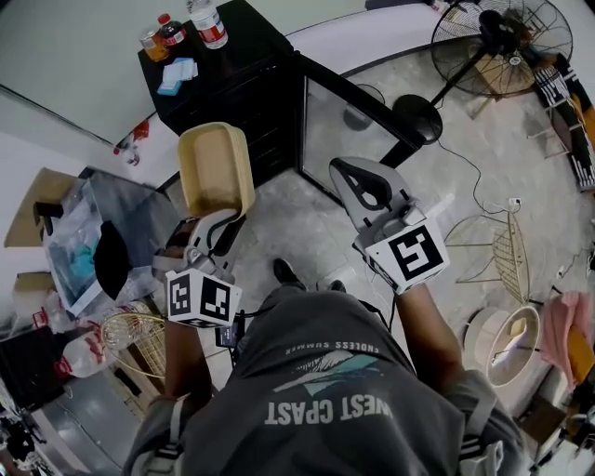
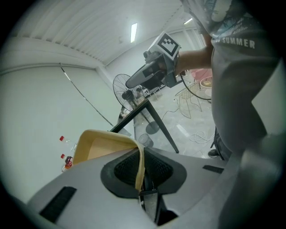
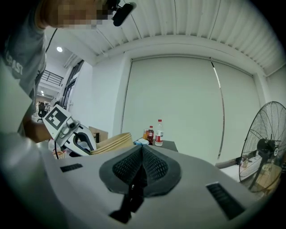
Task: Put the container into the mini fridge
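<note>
Before the mini fridge, left hand-held gripper clamps container; right hand-held gripper closed.

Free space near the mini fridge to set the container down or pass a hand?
Free: the top of the mini fridge, on the side away from the bottles and blue item; the floor between the open glass door and the person's shoe. Crowded: bags and boxes at left, fan and wire rack at right.
</note>
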A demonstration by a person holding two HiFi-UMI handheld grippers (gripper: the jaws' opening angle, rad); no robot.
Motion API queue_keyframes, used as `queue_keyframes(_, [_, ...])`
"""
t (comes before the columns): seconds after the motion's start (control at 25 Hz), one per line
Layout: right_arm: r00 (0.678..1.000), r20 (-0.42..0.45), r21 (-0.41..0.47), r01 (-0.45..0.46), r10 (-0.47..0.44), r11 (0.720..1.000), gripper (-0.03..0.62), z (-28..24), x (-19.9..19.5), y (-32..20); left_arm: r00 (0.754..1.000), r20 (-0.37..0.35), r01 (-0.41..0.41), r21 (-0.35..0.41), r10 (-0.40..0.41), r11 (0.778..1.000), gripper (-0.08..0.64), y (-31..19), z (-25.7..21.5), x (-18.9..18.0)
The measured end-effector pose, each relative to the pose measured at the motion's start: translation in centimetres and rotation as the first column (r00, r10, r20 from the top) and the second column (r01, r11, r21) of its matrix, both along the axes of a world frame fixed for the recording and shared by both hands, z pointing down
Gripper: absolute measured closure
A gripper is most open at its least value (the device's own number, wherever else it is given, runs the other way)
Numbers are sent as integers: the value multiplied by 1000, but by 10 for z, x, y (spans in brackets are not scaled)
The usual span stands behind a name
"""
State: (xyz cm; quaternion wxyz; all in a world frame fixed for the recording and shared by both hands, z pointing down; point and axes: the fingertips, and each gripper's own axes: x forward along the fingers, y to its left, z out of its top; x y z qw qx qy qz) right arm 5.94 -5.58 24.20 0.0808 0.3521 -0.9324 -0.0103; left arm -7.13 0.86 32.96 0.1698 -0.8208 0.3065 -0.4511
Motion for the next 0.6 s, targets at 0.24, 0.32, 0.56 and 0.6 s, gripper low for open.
queue_keyframes(0.24, [999,-31,-4,-24,24,1000,563,7,-25,-11,1000,-4,-28,-4,28,1000,517,-17,7,-27])
queue_keyframes(0.32, [999,-32,-2,-31,31,1000,565,6,-34,-15,999,-6,-36,-5,36,999,517,-22,8,-34])
queue_keyframes(0.56, [999,-47,-2,-19,19,1000,565,11,-61,-21,999,-13,-50,-19,50,999,517,-32,19,-50])
queue_keyframes(0.6, [999,-45,-6,-17,17,1000,564,12,-64,-22,999,-15,-48,-23,48,999,517,-34,21,-52])
